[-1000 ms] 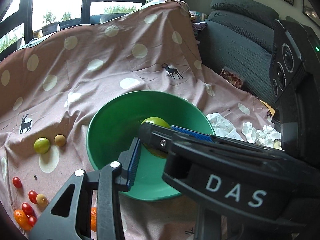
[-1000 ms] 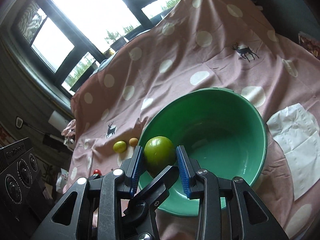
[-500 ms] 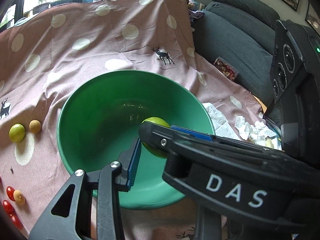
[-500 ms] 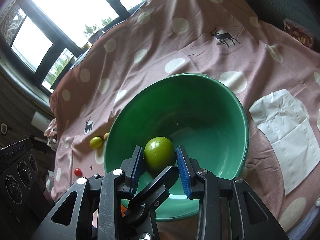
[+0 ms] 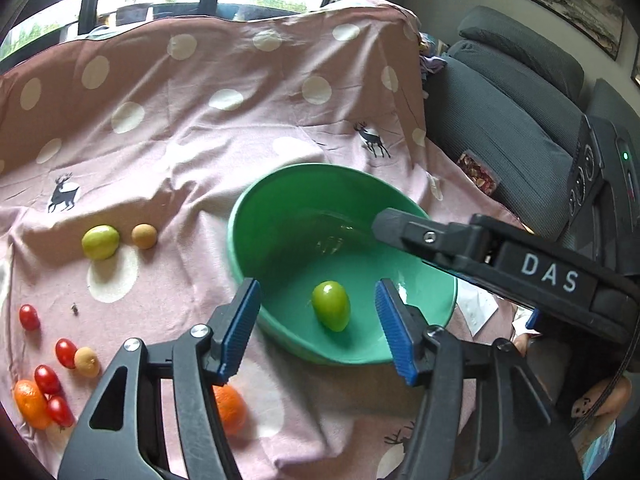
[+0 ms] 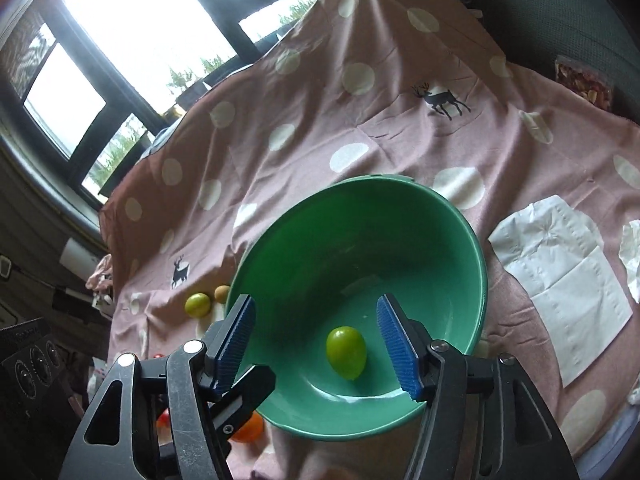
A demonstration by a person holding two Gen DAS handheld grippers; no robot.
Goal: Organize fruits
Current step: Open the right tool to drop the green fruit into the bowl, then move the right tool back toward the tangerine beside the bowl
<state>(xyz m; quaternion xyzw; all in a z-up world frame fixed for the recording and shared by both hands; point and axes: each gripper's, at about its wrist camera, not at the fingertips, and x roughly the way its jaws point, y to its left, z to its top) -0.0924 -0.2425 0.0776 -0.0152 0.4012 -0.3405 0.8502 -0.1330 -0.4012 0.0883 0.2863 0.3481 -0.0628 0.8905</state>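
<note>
Loose fruit on the pink polka-dot cloth (image 5: 240,128), left to right in the left wrist view: a cluster of small red cherry tomatoes (image 5: 48,376) with a round orange mandarin (image 5: 30,404) at the far left edge; a pale tan round fruit (image 5: 87,361) just beside them; further up, a yellow-green oval fruit (image 5: 101,242) next to a small brown round fruit (image 5: 144,236); a second orange fruit (image 5: 228,408) partly hidden behind the left gripper's near finger.

Left gripper (image 5: 318,328): jaws spread wide, holding nothing.

Round green plastic bowl (image 5: 240,216) sits right of the loose fruit. One smooth green oval fruit (image 5: 331,311) lies on its floor, touching no finger; long axis runs roughly along the view, away from the camera.

Right gripper (image 6: 316,338): jaws likewise wide apart, empty, poised over the bowl's near rim.

Judgement: remaining fruit all lies left of the bowl, so the left gripper is nearer. The orange fruit by its finger is the closest candidate.
</note>
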